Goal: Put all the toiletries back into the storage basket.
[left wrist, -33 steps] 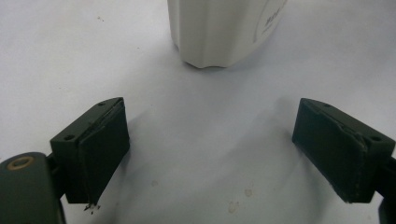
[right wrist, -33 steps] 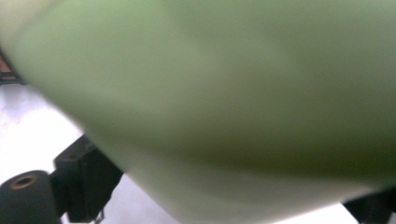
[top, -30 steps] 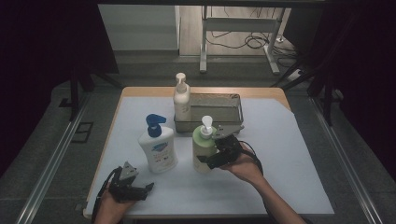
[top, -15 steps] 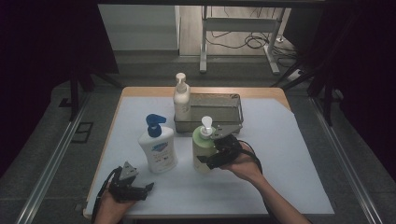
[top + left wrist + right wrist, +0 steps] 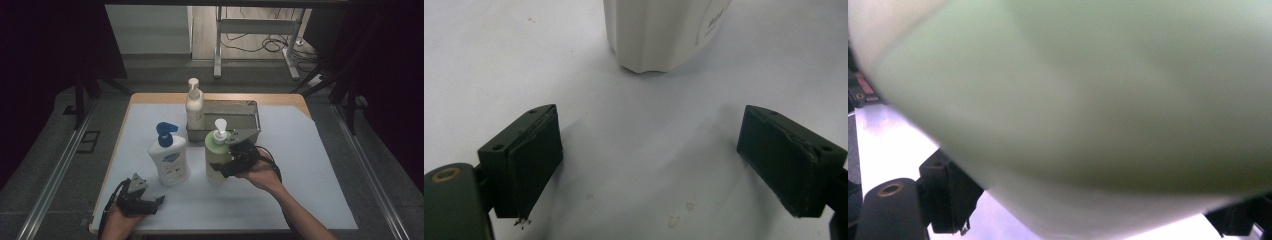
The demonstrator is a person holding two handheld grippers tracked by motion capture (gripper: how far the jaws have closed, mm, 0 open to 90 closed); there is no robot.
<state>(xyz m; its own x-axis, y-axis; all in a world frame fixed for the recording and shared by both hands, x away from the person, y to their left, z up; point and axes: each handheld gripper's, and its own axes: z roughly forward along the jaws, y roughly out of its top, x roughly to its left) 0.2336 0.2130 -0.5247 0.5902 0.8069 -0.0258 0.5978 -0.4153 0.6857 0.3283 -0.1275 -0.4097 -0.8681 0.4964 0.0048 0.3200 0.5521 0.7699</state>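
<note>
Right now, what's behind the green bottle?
Behind the green bottle sits a metal tray, with a cream pump bottle at its left end. The green bottle hides part of the tray's front wall.

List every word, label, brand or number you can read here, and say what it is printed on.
None can be read.
White bottle with the blue pump: a blue label, too small in the high view; in the left gripper view only cut-off, blurred letters at its edge.
Green bottle: no print visible.
Cream bottle: no print visible.
</note>
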